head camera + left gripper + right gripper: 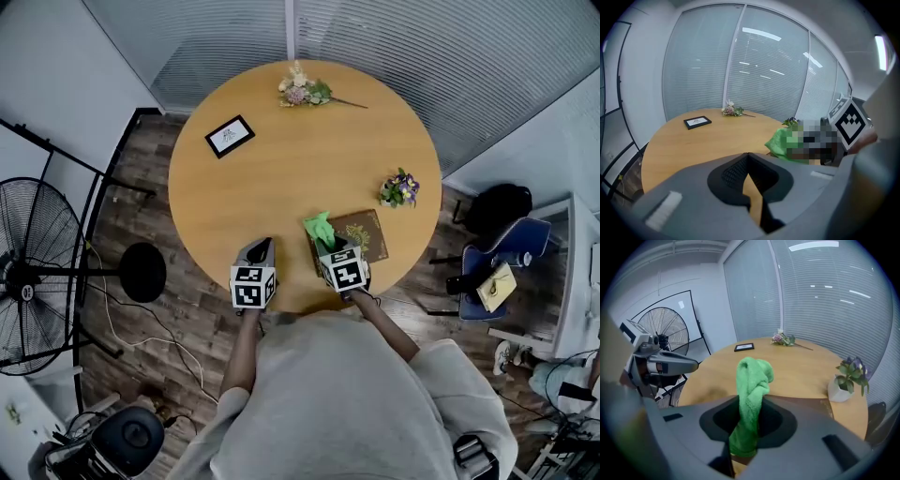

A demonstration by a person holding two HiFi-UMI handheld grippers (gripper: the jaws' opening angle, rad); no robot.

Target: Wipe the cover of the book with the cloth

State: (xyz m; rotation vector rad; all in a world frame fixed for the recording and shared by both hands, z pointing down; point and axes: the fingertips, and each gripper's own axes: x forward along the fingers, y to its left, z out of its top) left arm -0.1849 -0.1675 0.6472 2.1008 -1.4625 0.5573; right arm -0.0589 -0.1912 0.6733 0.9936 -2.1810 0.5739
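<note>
Spanning the space ahead of both grippers, a round wooden table [281,159] is seen. A brown book [367,231] lies beneath the right gripper [330,247], which is clamped on a green cloth [319,227]. Beside it, the left gripper [262,247] is pressed together, empty.

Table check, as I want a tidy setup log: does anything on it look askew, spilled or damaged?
Only the flower sprig at the far edge, lying flat on the table with no vase. The small potted plant stands upright; nothing spilled.
</note>
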